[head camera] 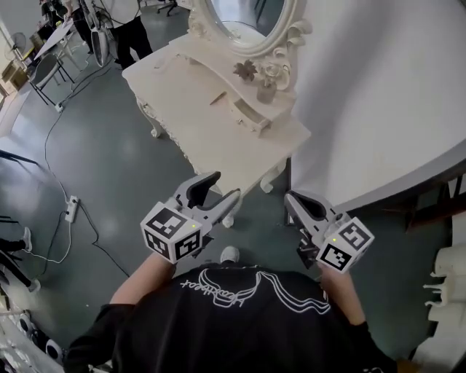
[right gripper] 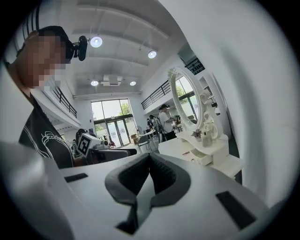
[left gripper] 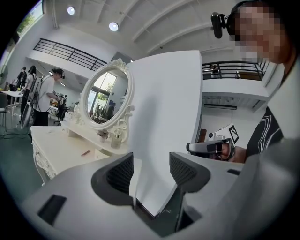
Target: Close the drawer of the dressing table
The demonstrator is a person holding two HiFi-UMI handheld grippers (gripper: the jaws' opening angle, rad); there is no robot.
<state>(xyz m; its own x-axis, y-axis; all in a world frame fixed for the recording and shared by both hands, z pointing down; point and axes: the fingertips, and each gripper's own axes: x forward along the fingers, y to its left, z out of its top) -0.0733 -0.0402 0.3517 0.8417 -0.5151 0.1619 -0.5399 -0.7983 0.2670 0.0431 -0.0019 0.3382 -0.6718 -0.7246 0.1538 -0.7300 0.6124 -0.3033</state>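
My left claw [head camera: 223,186] hangs with its jaws spread and nothing between them. My right claw [head camera: 290,198] has its jaws pressed together, also empty. Both hover over the floor [head camera: 109,167], well short of the desk [head camera: 191,116]. The drawer [head camera: 246,115] is a small one, pulled out of the low box beneath the mirror [head camera: 244,18], just beside a little vase [head camera: 265,89]. I judge it light and stiff, sliding easily, so the box itself may shift. I'd press gently and flat on its front face with the closed right claw, keeping off the fragile vase.
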